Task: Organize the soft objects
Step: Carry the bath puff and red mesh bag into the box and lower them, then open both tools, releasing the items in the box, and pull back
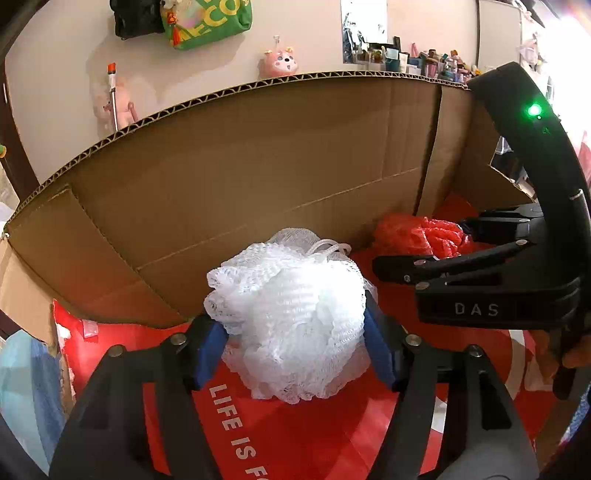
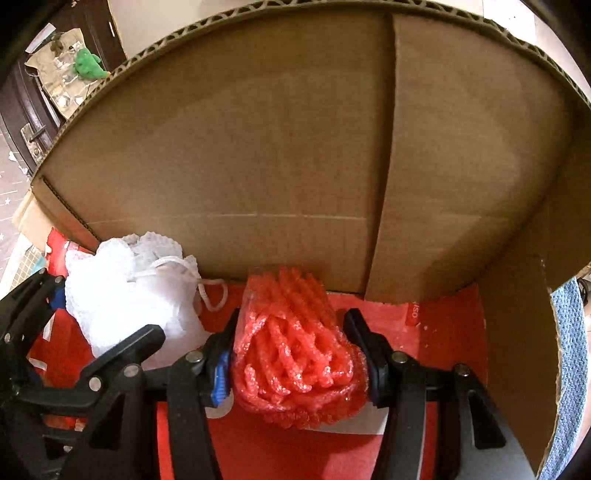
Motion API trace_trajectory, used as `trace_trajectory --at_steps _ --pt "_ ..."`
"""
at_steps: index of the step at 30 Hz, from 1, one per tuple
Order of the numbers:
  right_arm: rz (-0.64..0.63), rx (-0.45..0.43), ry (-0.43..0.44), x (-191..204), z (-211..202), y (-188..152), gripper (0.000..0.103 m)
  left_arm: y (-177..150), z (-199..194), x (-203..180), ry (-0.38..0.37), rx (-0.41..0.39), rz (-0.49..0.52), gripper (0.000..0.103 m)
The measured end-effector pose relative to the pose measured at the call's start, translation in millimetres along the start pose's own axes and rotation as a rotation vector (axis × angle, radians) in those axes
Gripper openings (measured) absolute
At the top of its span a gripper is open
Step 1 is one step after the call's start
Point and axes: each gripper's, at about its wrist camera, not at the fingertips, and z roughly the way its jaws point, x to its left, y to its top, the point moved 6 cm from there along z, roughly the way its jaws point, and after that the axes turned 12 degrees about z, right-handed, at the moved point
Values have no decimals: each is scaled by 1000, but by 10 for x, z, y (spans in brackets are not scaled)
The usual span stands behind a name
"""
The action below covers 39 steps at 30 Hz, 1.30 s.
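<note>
My left gripper [image 1: 295, 339] is shut on a white mesh bath sponge [image 1: 291, 317], holding it just above the red floor of a cardboard box [image 1: 258, 155]. The sponge also shows at the left of the right wrist view [image 2: 125, 291]. My right gripper [image 2: 291, 354] is shut on a red foam net bundle [image 2: 295, 347], low over the box floor near the back wall. In the left wrist view the right gripper [image 1: 424, 254] reaches in from the right, with the red bundle [image 1: 417, 232] beyond its fingers.
The box's back wall [image 2: 258, 147] and right wall [image 2: 517, 350] stand close ahead. Its red floor [image 1: 314, 435] carries white lettering. Plush toys [image 1: 280, 62] and a green bag [image 1: 207, 22] hang on the wall behind. A shelf of small bottles [image 1: 417, 59] sits at the back right.
</note>
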Motion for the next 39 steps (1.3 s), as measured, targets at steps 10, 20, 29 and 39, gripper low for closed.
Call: trace_trajectory --at_steps 10,20,29,39 --pt "-9 4 -7 76 8 37 59 -11 -4 -16 2 -6 0 72" --pt "-12 3 -19 98 44 -6 62 -8 -29 -10 15 -16 0 76" --pt "-18 -5 -39 93 57 9 68 26 -93 34 10 -44 -17 82" --pt "-10 -14 -43 119 -9 38 69 72 -198 99 7 -78 -42 84"
